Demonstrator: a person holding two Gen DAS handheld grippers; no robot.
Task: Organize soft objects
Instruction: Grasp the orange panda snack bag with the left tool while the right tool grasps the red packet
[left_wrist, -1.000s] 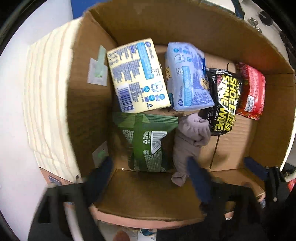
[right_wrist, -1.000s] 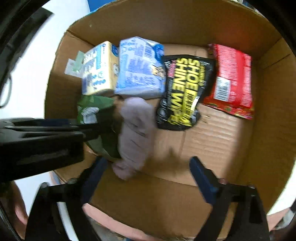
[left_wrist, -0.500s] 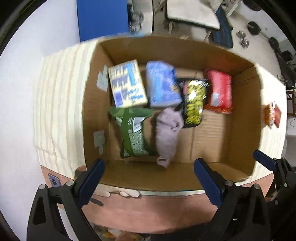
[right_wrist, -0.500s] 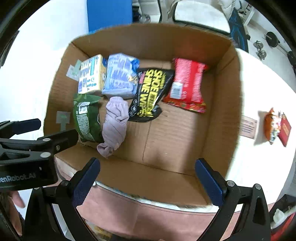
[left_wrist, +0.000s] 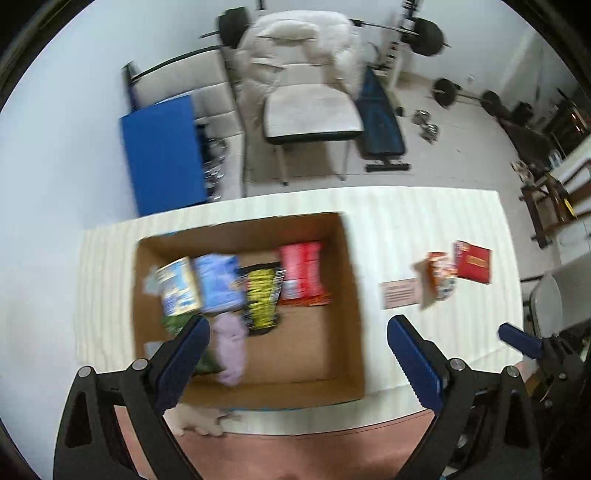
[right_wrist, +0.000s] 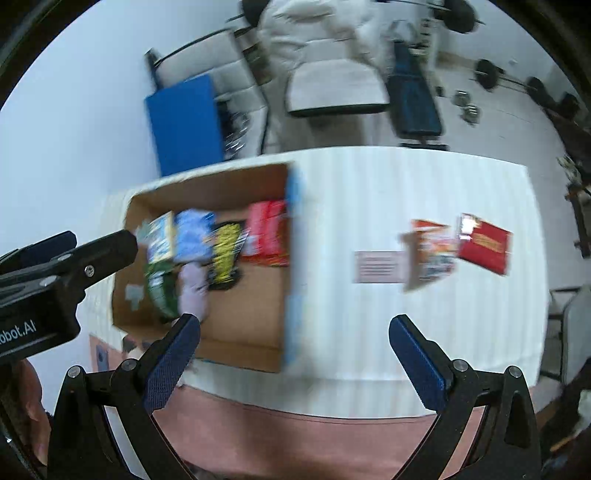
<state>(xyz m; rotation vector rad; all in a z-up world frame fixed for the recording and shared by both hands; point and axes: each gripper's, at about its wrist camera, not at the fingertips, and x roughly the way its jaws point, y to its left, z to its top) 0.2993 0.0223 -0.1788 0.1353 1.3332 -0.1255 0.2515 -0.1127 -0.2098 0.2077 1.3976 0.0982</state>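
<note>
White walls, pale floor, padded cream chair (left_wrist: 310, 107), blue panel (left_wrist: 164, 155) — barbell weights (left_wrist: 448, 92), workout bench (left_wrist: 380, 129)

The white-covered table (left_wrist: 406, 221) carries a cardboard box (left_wrist: 354, 332), 2 snack packets (left_wrist: 458, 269) and a card (left_wrist: 400, 294).

Beyond the white table (left_wrist: 406, 221) stands a padded chair (left_wrist: 310, 110), a blue panel (left_wrist: 162, 155) left of it, a barbell (left_wrist: 448, 92) on the floor.
</note>
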